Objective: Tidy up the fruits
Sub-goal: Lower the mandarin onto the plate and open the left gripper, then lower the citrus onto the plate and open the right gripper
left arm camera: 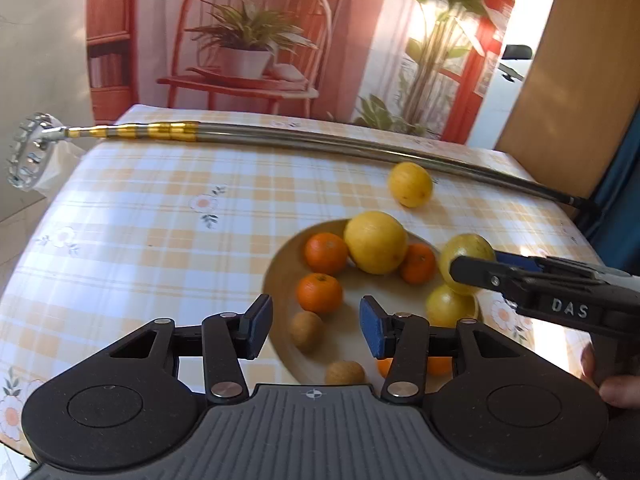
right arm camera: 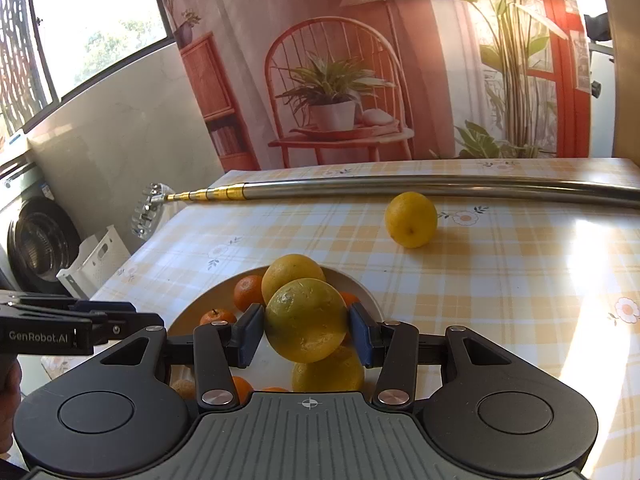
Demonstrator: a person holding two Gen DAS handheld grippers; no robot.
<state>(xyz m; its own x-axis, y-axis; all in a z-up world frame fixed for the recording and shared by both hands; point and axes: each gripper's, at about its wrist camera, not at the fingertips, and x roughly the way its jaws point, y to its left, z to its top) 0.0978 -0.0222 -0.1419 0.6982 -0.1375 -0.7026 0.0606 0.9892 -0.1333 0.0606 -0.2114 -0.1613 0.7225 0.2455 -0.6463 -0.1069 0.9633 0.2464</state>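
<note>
Right gripper [right arm camera: 306,330], lower centre of right wrist view, fingers clamped on a yellow-green citrus [right arm camera: 306,320] from both sides; the fruit is roundish, no clear long axis, held above the near edge of the plate [right arm camera: 192,308]. Another yellow citrus [right arm camera: 328,372] sits directly under it on the plate. Behind it a big yellow citrus [right arm camera: 290,274], touching small oranges [right arm camera: 249,292]. Left gripper [left arm camera: 316,326], bottom centre of left wrist view, fingers spread apart, nothing between them, hovering over the plate [left arm camera: 280,276]. Through the gap: an orange [left arm camera: 319,293] and a brown kiwi-like fruit [left arm camera: 306,330]; second brown one [left arm camera: 344,372] lower down. Loose lemon [right arm camera: 411,219] alone on the checked tabletop [right arm camera: 520,300], upper right of plate, well apart from it, stem dimple facing camera. Long metal pole [right arm camera: 400,188] lies across the far tabletop, axis left-right, its toothed ring head [right arm camera: 148,212] overhanging the left edge. Part of a hand [left arm camera: 616,384] at right edge of left wrist view.
</note>
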